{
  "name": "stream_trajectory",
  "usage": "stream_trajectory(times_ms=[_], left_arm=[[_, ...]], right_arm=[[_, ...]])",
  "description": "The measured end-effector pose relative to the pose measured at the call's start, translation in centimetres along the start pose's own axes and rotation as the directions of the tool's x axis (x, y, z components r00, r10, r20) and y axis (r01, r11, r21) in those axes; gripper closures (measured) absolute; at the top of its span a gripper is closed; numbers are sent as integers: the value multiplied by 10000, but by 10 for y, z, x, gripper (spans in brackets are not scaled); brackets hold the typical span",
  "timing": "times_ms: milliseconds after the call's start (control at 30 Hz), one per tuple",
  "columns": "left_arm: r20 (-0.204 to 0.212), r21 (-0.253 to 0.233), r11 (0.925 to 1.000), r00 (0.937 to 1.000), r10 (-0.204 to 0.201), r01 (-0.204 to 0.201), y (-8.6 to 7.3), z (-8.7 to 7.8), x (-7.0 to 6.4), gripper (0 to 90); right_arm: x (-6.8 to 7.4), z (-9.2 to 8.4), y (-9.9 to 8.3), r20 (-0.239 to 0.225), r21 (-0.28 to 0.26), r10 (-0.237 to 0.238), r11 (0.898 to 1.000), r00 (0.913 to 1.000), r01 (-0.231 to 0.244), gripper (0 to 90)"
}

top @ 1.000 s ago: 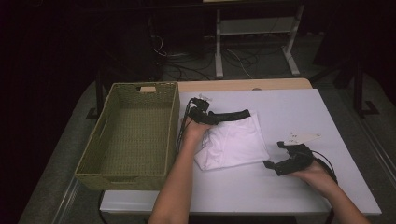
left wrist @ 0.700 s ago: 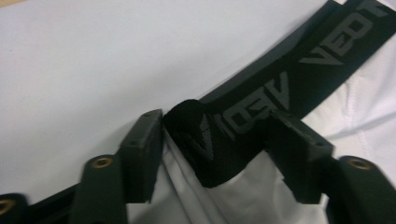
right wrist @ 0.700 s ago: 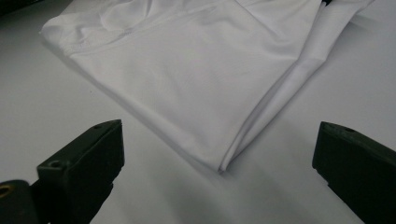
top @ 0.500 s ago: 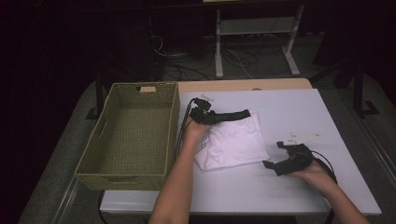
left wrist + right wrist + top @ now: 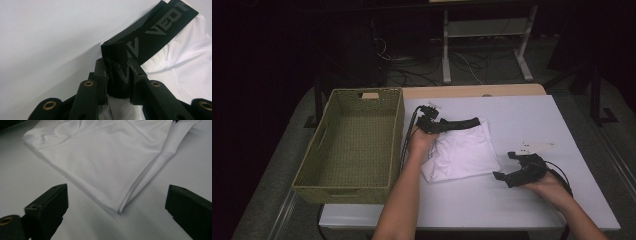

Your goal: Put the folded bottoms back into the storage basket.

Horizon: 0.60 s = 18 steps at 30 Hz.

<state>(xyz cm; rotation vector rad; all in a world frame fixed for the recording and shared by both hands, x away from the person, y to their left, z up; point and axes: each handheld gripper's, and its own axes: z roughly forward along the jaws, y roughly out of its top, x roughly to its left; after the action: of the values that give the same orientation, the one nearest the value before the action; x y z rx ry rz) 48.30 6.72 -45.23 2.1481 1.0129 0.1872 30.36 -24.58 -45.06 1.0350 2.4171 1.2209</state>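
- Nothing had shifted much since the earlier frames; both hands stayed where they were.
- Left gripper (image 5: 117, 75) pinched the black waistband (image 5: 160, 32) of the white garment (image 5: 462, 152) at its far left corner.
- Right gripper (image 5: 117, 202) sat with jaws wide, just right of the garment's folded edge.
- Garment lay on the table (image 5: 532, 115), beside the basket (image 5: 347, 145).

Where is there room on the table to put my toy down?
The table's far right part, past the white garment, is bare. So is the near strip between the garment and the table's front edge. The basket looks empty too. It is crowded in the middle: the left gripper pinches the garment's black waistband, and the right gripper sits open beside the garment.
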Motion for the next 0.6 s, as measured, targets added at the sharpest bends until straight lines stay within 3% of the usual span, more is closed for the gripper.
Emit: stream_trajectory(times_ms=[600], left_arm=[[-33,-87,9999,9999,-133,132,-1,0,-1,717]], right_arm=[[-4,17,-2,-29,608,-38,9981,10000,40,229]])
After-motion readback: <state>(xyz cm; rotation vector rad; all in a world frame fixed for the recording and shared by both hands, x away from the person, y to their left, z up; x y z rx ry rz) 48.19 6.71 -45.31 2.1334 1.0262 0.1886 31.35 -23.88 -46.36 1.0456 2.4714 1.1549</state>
